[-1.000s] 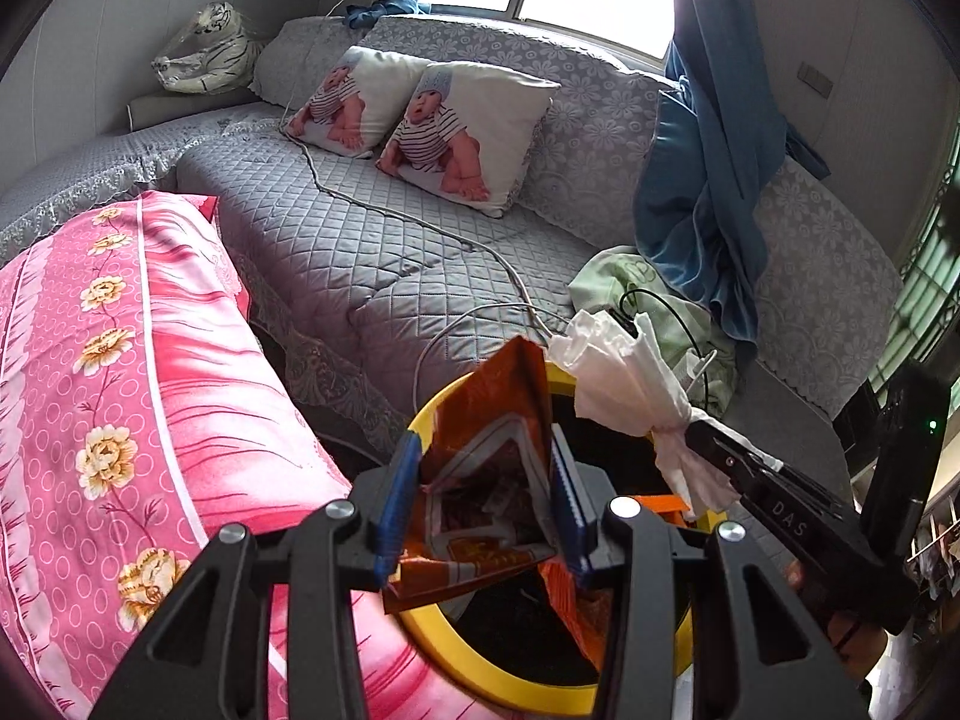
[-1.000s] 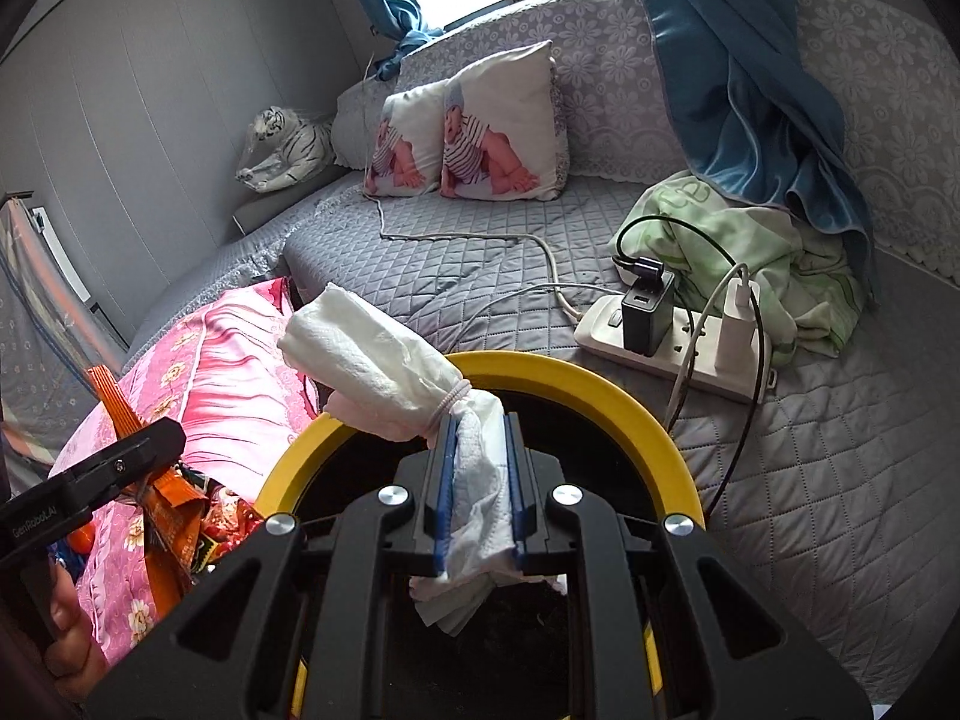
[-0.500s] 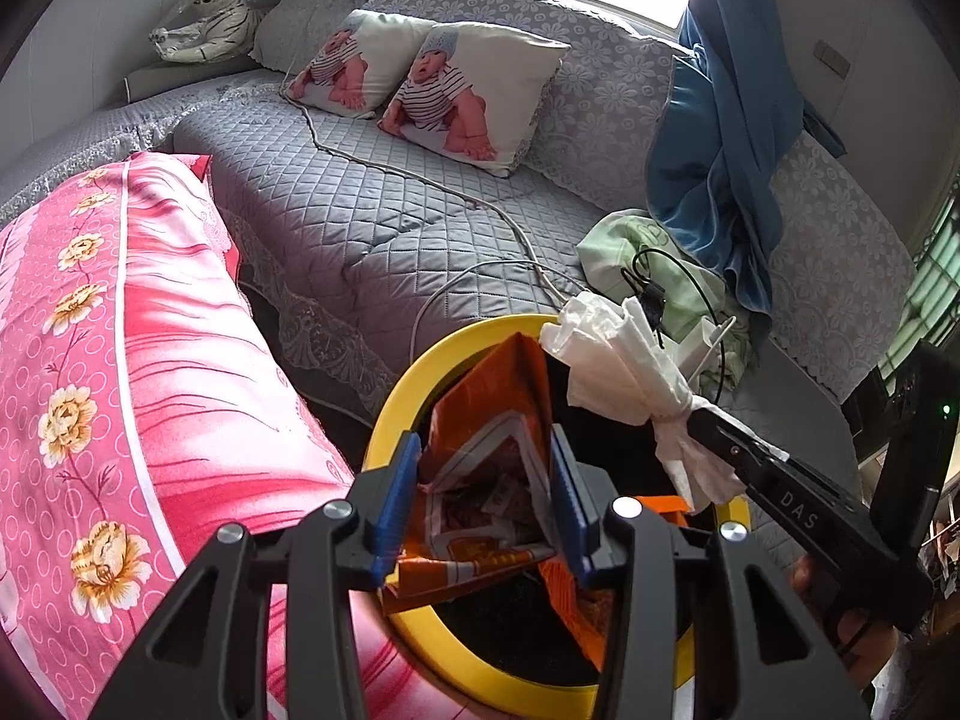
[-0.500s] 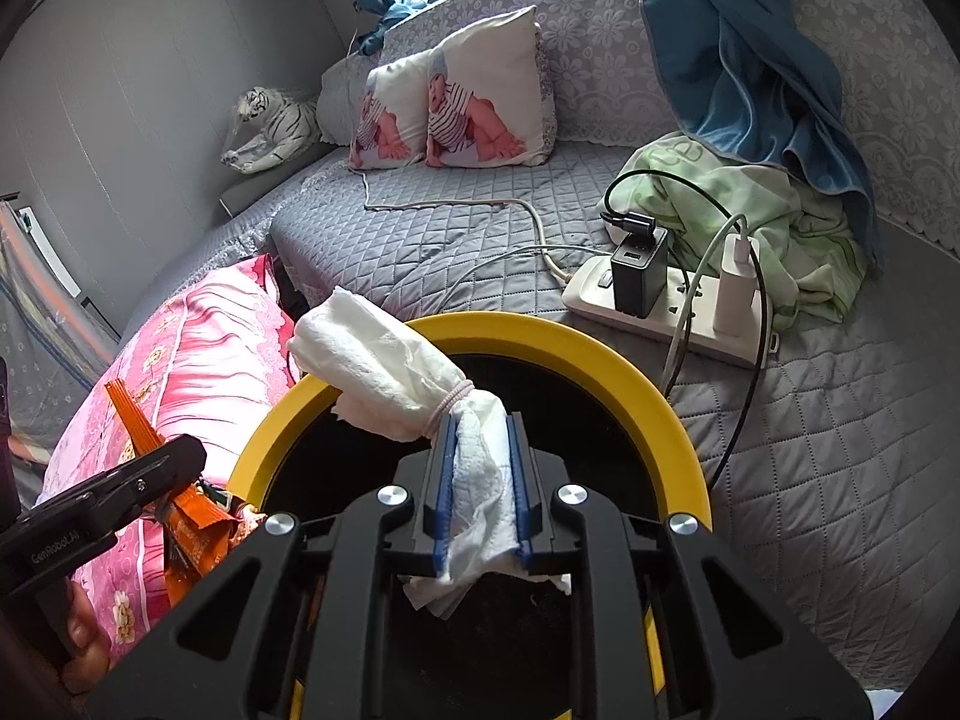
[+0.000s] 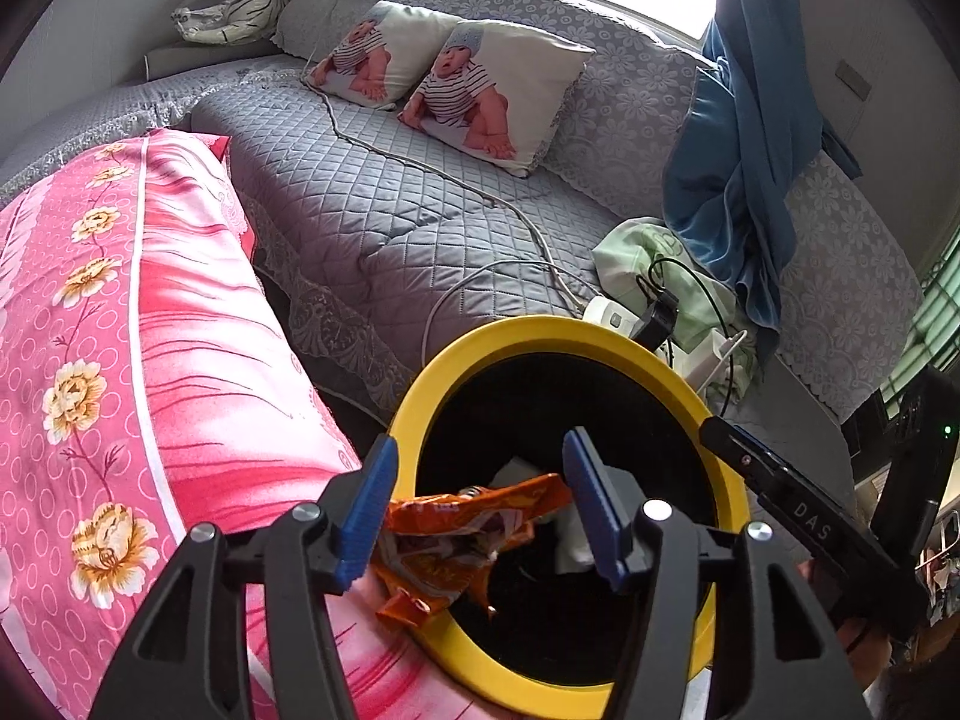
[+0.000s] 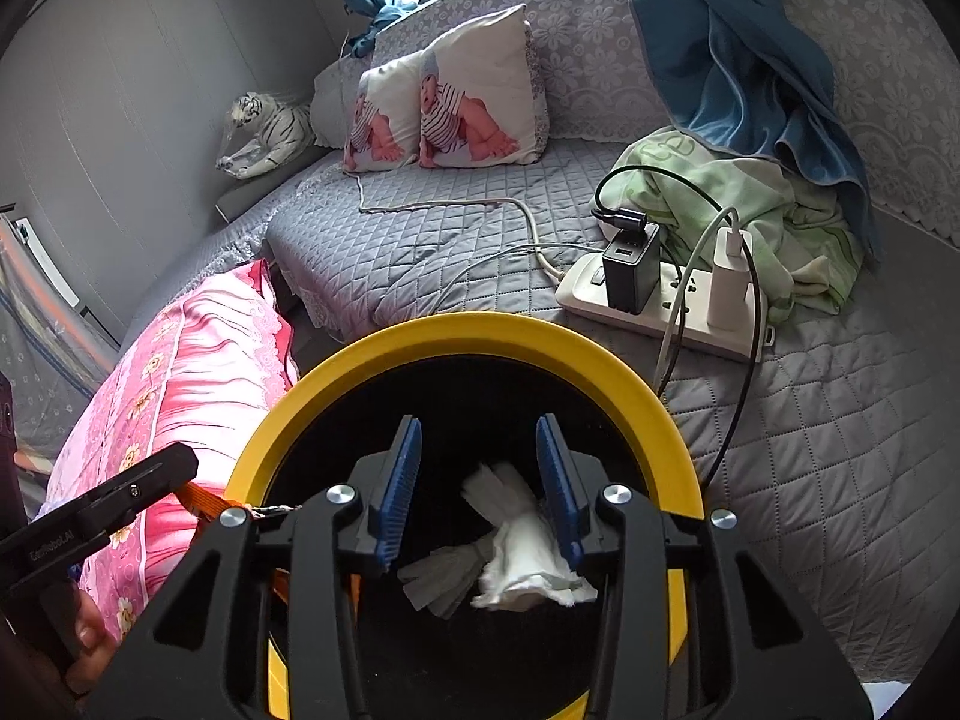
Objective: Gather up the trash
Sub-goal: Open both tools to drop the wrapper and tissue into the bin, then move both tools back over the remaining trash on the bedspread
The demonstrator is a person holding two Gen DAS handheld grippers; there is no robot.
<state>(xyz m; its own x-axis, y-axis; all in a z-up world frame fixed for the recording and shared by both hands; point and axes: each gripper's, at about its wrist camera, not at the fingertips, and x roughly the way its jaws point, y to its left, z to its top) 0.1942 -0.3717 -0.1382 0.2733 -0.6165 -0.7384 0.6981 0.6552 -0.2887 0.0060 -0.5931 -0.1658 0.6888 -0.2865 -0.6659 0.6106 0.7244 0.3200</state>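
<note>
Both of your grippers have just been opening, and the trash that you held up over the bin a second ago now sits lower, at its mouth. On the left lies the pink flowered blanket, right beside the bin's yellow rim. Your left gripper has its blue pads spread apart. The orange snack wrapper is between them, crumpled, draped over the near rim, half in the bin. It seems to touch the left pad only, so you are not squeezing it. Move right, and your right gripper is spread too, over the black inside of the bin. The white tissue hangs loose between the pads, close to the right one; you cannot tell if it touches. Farther right, on the grey quilted sofa, sits a white power strip with chargers plugged in, just behind the bin.
</note>
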